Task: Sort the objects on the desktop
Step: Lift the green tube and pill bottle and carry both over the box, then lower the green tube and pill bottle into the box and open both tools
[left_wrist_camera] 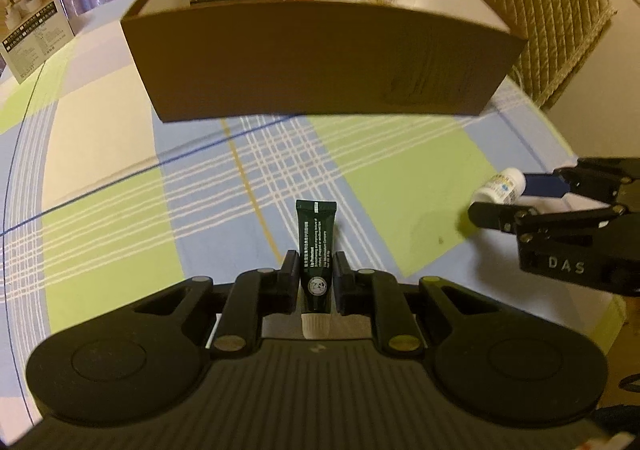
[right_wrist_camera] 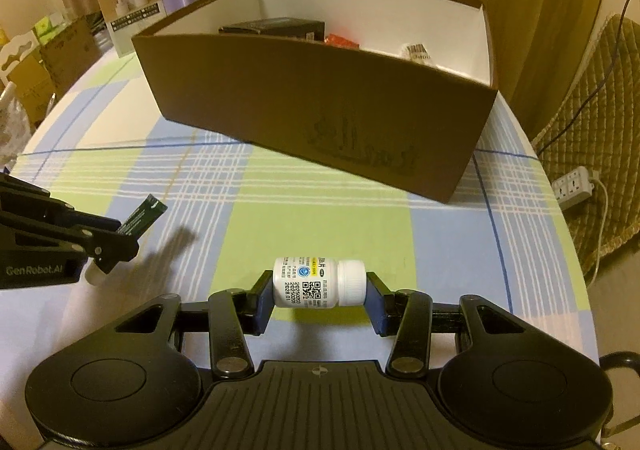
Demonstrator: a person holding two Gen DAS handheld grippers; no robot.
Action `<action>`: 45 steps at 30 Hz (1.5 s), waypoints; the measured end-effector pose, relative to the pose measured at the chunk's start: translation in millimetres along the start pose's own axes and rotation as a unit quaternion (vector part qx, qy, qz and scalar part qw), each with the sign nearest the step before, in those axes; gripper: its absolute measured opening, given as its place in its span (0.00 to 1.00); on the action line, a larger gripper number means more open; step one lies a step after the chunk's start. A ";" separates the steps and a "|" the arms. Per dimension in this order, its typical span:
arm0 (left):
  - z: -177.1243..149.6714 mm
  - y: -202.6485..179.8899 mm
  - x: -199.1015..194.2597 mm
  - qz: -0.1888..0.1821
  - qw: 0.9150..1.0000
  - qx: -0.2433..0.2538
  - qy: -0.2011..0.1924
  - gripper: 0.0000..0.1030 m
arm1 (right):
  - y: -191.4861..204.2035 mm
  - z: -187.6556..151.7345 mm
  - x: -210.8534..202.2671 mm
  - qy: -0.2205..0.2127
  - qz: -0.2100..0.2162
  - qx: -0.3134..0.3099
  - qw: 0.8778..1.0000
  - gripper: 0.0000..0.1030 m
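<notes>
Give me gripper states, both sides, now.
Left gripper: closed on the dark green tube.
Right gripper: closed on the white pill bottle.

Box (right_wrist_camera: 320, 110) sits on the table (right_wrist_camera: 320, 210), behind both tools.

The desk (right_wrist_camera: 320, 210), under a checked cloth, carries a brown box (right_wrist_camera: 320, 110) far and a printed carton (right_wrist_camera: 132, 6) far left.
</notes>
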State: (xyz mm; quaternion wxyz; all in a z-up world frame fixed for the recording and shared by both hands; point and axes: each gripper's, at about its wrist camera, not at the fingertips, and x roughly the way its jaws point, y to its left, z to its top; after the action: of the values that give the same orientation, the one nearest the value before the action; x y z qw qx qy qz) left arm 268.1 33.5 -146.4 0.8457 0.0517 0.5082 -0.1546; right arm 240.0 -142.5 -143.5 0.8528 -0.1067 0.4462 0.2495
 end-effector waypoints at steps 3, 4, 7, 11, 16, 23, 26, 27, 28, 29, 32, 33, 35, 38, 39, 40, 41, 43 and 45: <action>3.8 -0.6 -9.5 -0.004 1.000 -0.004 -0.012 0.13 | -0.6 3.6 -5.3 -0.004 0.008 -0.004 1.000 0.43; 4.9 -1.0 -12.6 -0.005 1.000 -0.005 -0.016 0.13 | -0.8 5.1 -7.1 -0.004 0.013 -0.006 1.000 0.43; 9.3 -2.0 -21.9 -0.010 1.000 -0.012 -0.027 0.13 | -0.3 9.0 -12.4 -0.002 0.025 -0.013 1.000 0.43; 17.4 -3.6 -31.5 -0.015 0.999 -0.020 -0.040 0.13 | -0.1 15.5 -19.9 -0.008 0.037 -0.019 0.999 0.43; 29.6 -6.6 -42.1 -0.019 0.998 -0.022 -0.060 0.13 | -0.6 27.6 -27.4 -0.021 0.047 -0.027 0.998 0.43; 53.5 -9.5 -50.7 -0.024 0.996 -0.021 -0.088 0.13 | -7.3 49.7 -37.8 -0.047 0.051 -0.030 0.997 0.43; 65.5 -9.7 -52.6 -0.027 0.994 -0.019 -0.099 0.13 | -12.3 61.7 -41.0 -0.057 0.053 -0.030 0.997 0.43; 70.6 -9.3 -53.3 -0.028 0.994 -0.019 -0.104 0.13 | -14.2 66.4 -42.0 -0.061 0.054 -0.028 0.996 0.43; 74.9 -8.9 -53.5 -0.029 0.994 -0.019 -0.107 0.13 | -15.9 70.7 -42.6 -0.064 0.057 -0.027 0.996 0.43; 80.0 -8.2 -53.3 -0.031 0.993 -0.018 -0.111 0.13 | -17.9 75.4 -43.1 -0.067 0.059 -0.024 0.996 0.43; 96.8 -7.0 -52.6 -0.033 0.992 -0.014 -0.123 0.13 | -24.4 89.2 -44.5 -0.077 0.062 -0.021 0.995 0.43; 102.0 -6.7 -52.1 -0.034 0.991 -0.013 -0.127 0.13 | -26.2 93.7 -44.7 -0.081 0.061 -0.020 0.995 0.43; 111.4 -5.9 -50.3 -0.036 0.991 -0.010 -0.132 0.13 | -30.2 103.1 -44.3 -0.088 0.060 -0.019 0.994 0.43; 128.1 -5.1 -45.4 -0.041 0.990 -0.009 -0.138 0.13 | -36.5 118.5 -41.2 -0.097 0.060 -0.016 0.993 0.43; 132.7 -4.8 -43.9 -0.042 0.989 -0.009 -0.139 0.13 | -38.1 123.1 -39.8 -0.099 0.059 -0.016 0.993 0.43; 138.4 -4.1 -41.4 -0.043 0.989 -0.010 -0.139 0.13 | -39.7 128.4 -37.6 -0.102 0.058 -0.016 0.993 0.43; 144.4 -3.4 -38.5 -0.044 0.989 -0.010 -0.138 0.13 | -41.4 133.3 -34.7 -0.103 0.057 -0.017 0.993 0.43; 155.3 -0.9 -32.1 -0.048 0.990 -0.010 -0.136 0.13 | -46.2 144.4 -29.6 -0.104 0.058 -0.013 0.993 0.43; 167.9 1.5 -25.9 -0.050 0.990 -0.010 -0.133 0.13 | -50.9 155.5 -22.8 -0.103 0.058 -0.010 0.993 0.43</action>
State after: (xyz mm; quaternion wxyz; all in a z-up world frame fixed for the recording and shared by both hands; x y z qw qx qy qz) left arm 398.9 -0.7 -43.5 0.8974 -0.0034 0.3947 -0.1974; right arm 365.7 -130.4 -37.0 0.8772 -0.0628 0.3590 0.3125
